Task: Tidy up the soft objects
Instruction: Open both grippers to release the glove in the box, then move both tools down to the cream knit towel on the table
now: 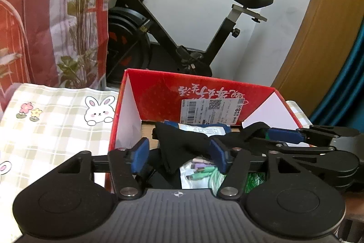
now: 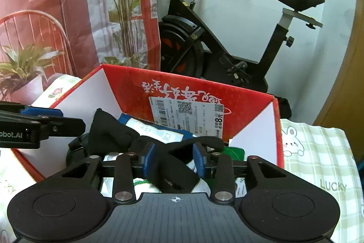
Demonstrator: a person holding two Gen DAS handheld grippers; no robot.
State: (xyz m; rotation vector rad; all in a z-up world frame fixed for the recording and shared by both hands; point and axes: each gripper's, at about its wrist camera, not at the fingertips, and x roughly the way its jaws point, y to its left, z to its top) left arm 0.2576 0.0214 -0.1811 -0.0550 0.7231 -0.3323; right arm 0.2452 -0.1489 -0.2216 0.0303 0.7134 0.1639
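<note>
- Black soft fabric piece [image 1: 179, 145] lies draped over the clutter inside the red cardboard box with white inner walls [image 1: 127, 115], stretching from the box's middle toward its right side.
- Right tongs [image 2: 174, 159] appear closed on a fold of that fabric; the blue pads press it from both sides.
- Left tongs [image 1: 179, 157] are spread apart around the fabric's near end, gripping nothing that I can make out.
- Risk: the cloth sags across a clear bag of pastel cable plugs [image 1: 200, 171] and a blue-edged packet [image 1: 202, 129]; lifting could drag these along or tip them out.
- Risk: with only a fold pinched, the fabric may slip free if pulled sharply.
- Risk: both tongs work close together in the box, so they could collide or bump its wall, shoving it across the checked bunny-print cloth on the bench [image 1: 56, 124].
</note>
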